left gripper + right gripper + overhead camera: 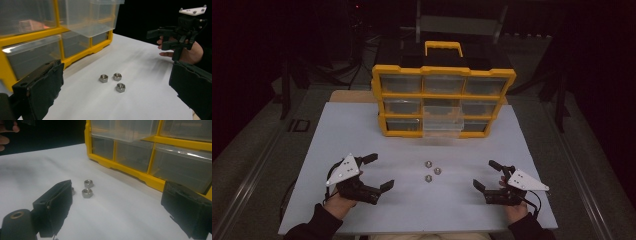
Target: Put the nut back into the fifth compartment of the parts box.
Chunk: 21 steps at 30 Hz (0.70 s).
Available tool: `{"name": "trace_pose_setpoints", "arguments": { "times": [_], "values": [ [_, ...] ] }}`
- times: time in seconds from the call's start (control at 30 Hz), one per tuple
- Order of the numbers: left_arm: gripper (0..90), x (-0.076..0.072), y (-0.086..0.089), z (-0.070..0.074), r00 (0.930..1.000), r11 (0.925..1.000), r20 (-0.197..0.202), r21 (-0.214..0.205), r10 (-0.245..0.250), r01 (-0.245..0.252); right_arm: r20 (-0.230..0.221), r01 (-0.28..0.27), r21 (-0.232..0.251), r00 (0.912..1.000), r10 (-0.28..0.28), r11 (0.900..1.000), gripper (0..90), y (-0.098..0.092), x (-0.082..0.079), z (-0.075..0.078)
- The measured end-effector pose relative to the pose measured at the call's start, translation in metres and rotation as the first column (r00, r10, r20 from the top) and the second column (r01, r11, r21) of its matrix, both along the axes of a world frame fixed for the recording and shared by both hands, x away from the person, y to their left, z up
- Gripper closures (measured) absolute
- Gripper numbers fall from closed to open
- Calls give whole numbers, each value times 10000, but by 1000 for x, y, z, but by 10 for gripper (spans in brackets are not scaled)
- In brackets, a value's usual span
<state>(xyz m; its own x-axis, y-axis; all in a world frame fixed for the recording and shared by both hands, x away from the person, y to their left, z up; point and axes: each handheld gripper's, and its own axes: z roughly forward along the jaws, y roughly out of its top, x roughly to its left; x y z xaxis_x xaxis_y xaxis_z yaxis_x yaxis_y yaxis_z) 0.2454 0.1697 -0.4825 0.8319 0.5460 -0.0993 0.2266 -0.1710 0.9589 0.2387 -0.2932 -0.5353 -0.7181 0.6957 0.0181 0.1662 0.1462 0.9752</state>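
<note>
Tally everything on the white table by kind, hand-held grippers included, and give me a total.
Hex nuts: 3
Yellow drawer organizer: 1
Hand-held grippers: 2, the left hand-held gripper and the right hand-held gripper, both with jaws spread
Total: 6

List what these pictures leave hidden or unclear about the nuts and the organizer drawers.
- Third nut: right gripper view, mostly behind that gripper's own jaw.
- Drawer contents: the organizer is too small and dim in the high view, and its drawer fronts are cloudy in both gripper views.
- Pulled-out drawer: top cut off by the edge in the left gripper view.
</note>
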Motion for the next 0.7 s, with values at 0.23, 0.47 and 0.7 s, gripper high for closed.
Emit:
{"name": "trace_pose_setpoints", "arguments": {
  "times": [0.23,0.47,0.7],
  "values": [
    [0,11,-25,2,9985,9984,-95,186,-531,533,-38,-24,28,10000,24,10000,104,0,0,0],
    [0,20,-46,-1,9950,9953,-373,274,-922,933,-73,-41,60,10000,41,10000,104,-1,1,0],
    [0,33,-74,-8,9875,9902,-896,412,-1293,1334,-114,-88,5,9999,88,10000,104,1,1,-1]
  ]
}}
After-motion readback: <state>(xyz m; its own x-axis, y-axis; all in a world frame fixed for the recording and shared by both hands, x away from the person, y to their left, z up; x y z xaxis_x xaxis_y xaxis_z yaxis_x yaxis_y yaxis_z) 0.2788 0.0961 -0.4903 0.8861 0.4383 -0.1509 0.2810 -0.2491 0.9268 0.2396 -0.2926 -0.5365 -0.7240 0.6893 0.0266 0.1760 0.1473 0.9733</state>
